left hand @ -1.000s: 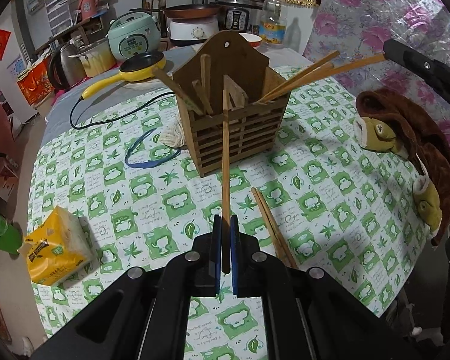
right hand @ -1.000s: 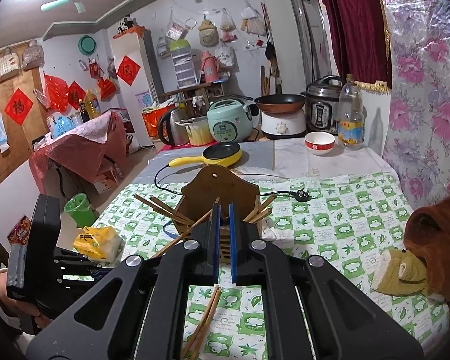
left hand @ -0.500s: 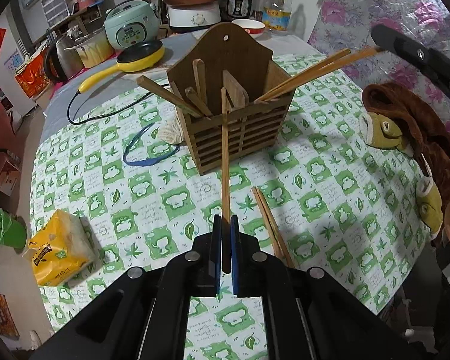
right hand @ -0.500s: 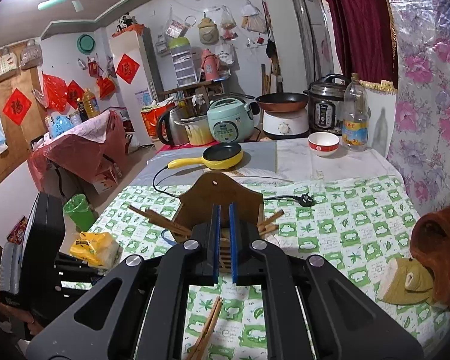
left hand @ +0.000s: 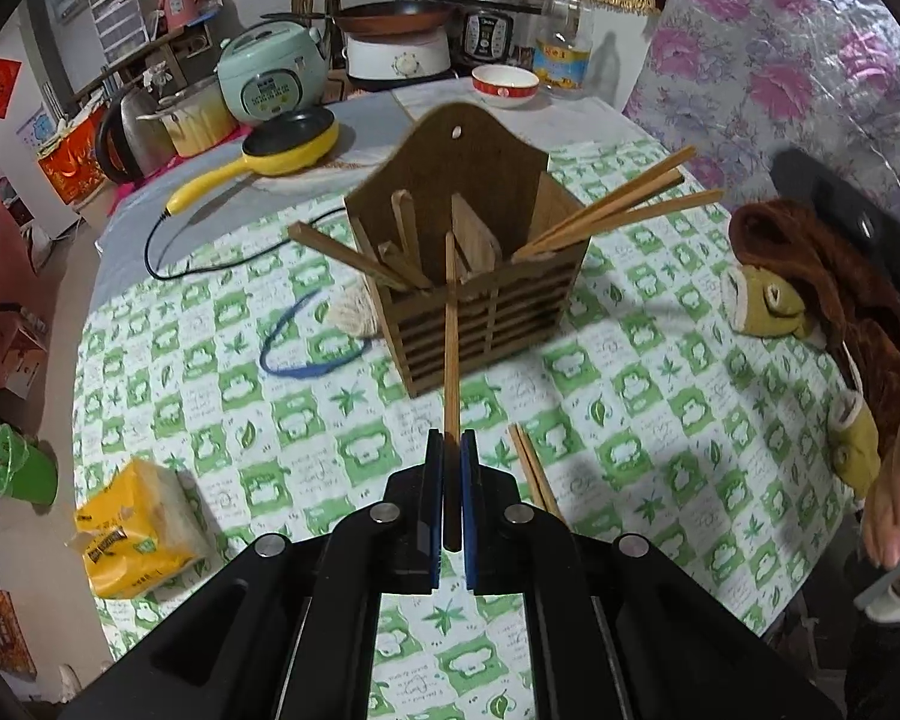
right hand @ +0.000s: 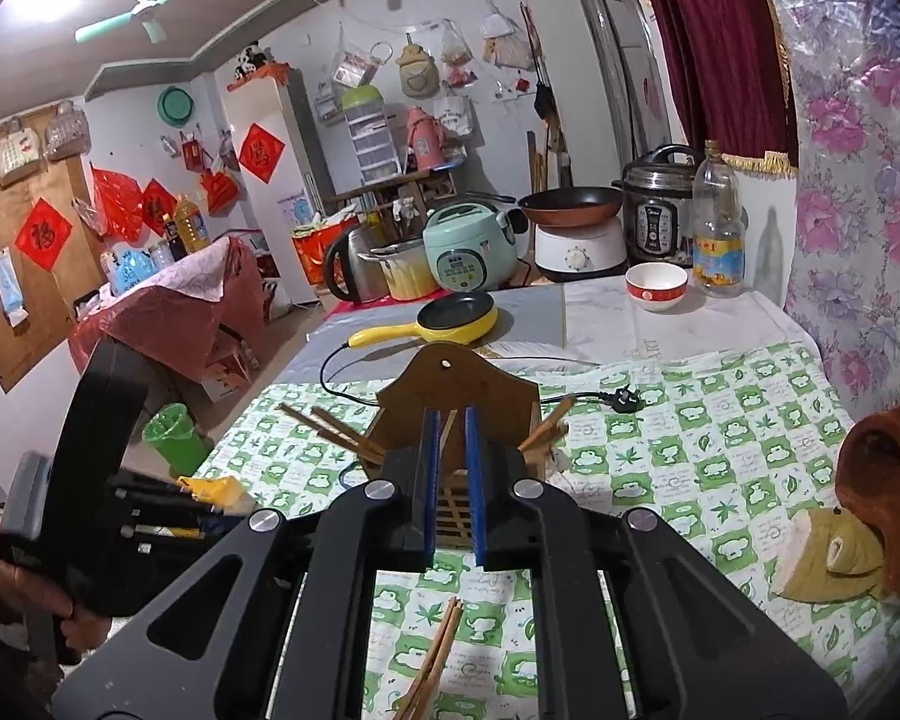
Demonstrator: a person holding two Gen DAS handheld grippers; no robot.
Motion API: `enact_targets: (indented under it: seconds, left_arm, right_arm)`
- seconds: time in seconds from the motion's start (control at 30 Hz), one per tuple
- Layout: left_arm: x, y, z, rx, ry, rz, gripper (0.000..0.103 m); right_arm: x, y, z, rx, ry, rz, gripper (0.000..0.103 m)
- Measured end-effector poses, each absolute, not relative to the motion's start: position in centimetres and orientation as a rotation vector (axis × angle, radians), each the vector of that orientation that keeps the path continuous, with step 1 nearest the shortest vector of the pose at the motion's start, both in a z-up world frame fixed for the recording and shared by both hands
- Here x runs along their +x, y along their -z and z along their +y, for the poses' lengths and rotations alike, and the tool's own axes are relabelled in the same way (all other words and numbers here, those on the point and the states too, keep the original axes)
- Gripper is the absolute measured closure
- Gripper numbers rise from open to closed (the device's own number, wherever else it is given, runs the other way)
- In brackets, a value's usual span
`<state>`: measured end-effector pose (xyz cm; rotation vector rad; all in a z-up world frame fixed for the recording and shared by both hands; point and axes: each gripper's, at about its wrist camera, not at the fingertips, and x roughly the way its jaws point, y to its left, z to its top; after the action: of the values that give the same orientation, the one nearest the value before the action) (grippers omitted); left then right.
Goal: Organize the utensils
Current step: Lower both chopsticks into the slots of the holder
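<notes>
Gripping one chopstick (left hand: 450,330) lengthwise in my left claw (left hand: 448,480), I aim its tip over the wooden holder (left hand: 468,276) ahead; my right claw (right hand: 450,480) hangs slightly parted, empty.

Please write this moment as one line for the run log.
left gripper: shut on single wooden chopstick | tip at slatted wooden utensil holder | right gripper: open, empty | loose chopstick pair on table

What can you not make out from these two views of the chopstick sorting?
- Left wrist view: the held chopstick tip is lost against the holder; whether it is inside cannot be told.
- Right wrist view: the right tongs hide the holder's front.
- Both views: the loose chopsticks are partly covered by tongs.
</notes>
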<state>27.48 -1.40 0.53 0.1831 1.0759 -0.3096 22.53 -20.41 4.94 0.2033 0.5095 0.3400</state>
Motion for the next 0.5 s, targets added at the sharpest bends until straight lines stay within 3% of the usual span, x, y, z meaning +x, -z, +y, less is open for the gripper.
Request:
enact_targets:
  seconds: [0.5]
  left_arm:
    - [27.5,-2.5,-2.2,0.222,0.301,1.038,0.097]
  right_arm:
    - [21.4,-5.1,-21.4,0.215,-0.347,0.490,0.087]
